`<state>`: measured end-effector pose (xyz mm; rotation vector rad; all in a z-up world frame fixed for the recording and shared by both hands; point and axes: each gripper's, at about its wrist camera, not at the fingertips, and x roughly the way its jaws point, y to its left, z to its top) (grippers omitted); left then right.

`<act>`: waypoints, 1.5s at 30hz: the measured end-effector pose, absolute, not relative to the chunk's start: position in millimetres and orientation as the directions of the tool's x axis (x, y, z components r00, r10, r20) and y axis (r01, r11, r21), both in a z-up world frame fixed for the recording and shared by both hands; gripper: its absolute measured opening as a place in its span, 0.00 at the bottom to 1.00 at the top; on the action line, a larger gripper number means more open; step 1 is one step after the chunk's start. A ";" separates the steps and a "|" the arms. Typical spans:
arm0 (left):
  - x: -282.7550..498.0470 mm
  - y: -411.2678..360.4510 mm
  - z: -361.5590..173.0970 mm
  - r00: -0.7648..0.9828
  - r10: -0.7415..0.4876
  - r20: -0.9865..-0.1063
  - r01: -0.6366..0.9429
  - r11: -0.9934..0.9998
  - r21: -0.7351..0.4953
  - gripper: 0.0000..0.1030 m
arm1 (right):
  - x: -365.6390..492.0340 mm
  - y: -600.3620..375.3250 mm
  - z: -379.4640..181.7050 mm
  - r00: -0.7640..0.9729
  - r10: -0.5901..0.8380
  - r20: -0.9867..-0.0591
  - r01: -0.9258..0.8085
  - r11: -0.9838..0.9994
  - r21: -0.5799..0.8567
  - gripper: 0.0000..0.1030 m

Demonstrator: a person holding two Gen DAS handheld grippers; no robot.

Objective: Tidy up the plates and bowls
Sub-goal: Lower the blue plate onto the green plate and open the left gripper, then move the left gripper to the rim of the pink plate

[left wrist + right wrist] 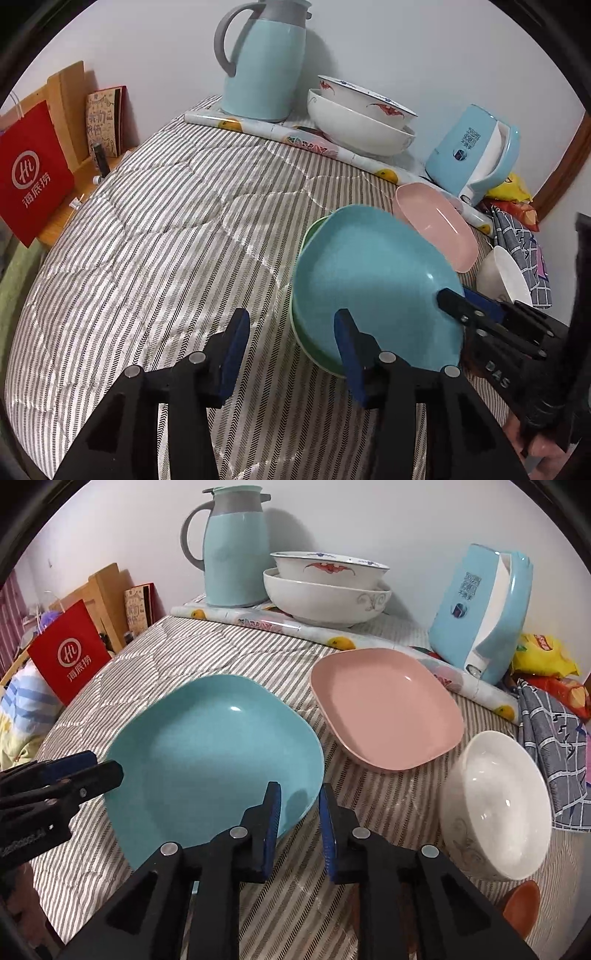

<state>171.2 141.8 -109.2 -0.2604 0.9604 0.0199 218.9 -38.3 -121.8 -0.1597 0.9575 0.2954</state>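
Observation:
A teal square plate [373, 277] [214, 753] lies on a green plate [314, 354] on the striped cloth. My left gripper [291, 317] [107, 764] stands open around the stack's left rim; one finger is over the teal plate and the other over the cloth, with neither pad pressing. My right gripper [299, 788] [458, 299] straddles the teal plate's near right rim with a narrow gap, and its pads are off the rim. A pink square plate [384, 705] [436, 221] lies just behind. A white bowl [495, 805] [502, 277] sits tilted at the right.
Two nested white bowls [325, 590] stand at the back by a teal thermos jug [236, 554]. A blue kettle [480, 616], snack bags [543, 657] and a checked cloth [554, 746] crowd the right. A red bag [70, 653] stands at the left edge. A small orange bowl [522, 912] sits near right.

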 end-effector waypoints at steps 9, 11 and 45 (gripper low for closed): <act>173.0 144.2 -107.5 0.579 -0.098 -0.810 -0.143 0.965 -0.219 0.44 | 236.0 -43.3 -119.3 0.564 0.170 -0.808 -0.279 0.960 0.007 0.34; 174.2 142.8 -106.9 0.580 -0.099 -0.809 -0.143 0.965 -0.221 0.44 | 235.2 -46.8 -113.7 0.578 0.166 -0.799 -0.274 0.962 0.001 0.36; 273.1 52.1 -69.5 0.600 -0.136 -0.788 -0.016 0.983 -0.182 0.44 | 272.3 -167.5 -63.1 0.604 0.127 -0.787 -0.098 0.992 0.084 0.61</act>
